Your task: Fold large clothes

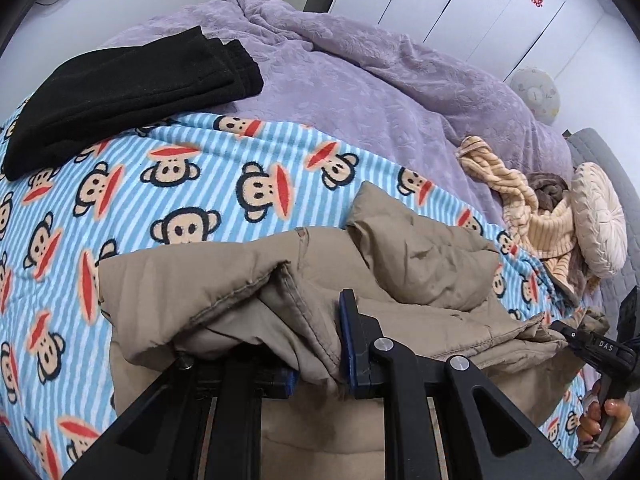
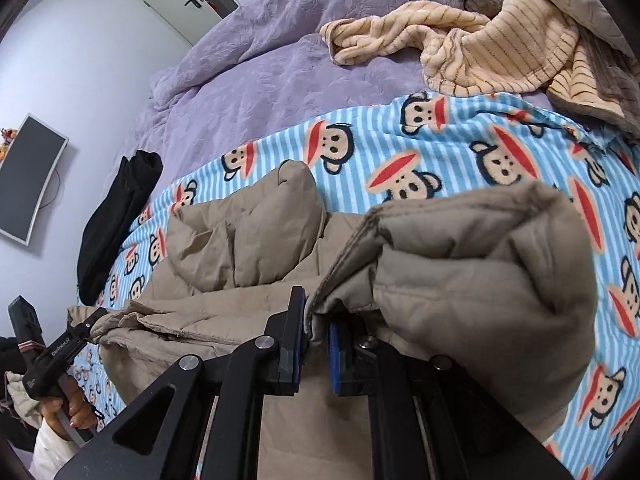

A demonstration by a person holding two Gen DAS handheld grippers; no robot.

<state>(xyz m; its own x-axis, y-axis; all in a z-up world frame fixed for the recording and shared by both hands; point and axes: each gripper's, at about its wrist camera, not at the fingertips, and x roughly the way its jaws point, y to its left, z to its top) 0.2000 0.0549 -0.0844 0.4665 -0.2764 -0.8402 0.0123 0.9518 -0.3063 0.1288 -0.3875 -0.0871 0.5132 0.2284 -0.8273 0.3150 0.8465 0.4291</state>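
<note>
Left gripper: jaws closed on a bunched hem of the tan coat, cloth seen pinched between the blue pads. Right gripper: jaws drawn close on another edge of the same coat, a thin fold of cloth caught between them. Each gripper is also seen from the other wrist view, held in a hand at the coat's far end.

Coat position: it lies on the striped monkey blanket, near edge lifted by the 2 grippers, with 1 padded part, probably a sleeve, standing up and creased in the middle. A folded black garment rests further back on the blanket, well apart from the coat. A striped cream throw is heaped on the purple cover beyond.

Step judged: the near edge is being carried for a fold across the body; the fold is not yet laid.

Risks noted:
1. Slip. The padding is thick and slick; the right grip holds only a thin edge and could be lost if the lift is uneven.
2. Skewed fold. If the 2 grippers are not moved level, the edge would land crooked.
3. Trapped bulk. The upright sleeve could be buried under the fold and leave a lump.
4. Blanket drag. Fleece could be caught with the hem and pulled along.
</note>
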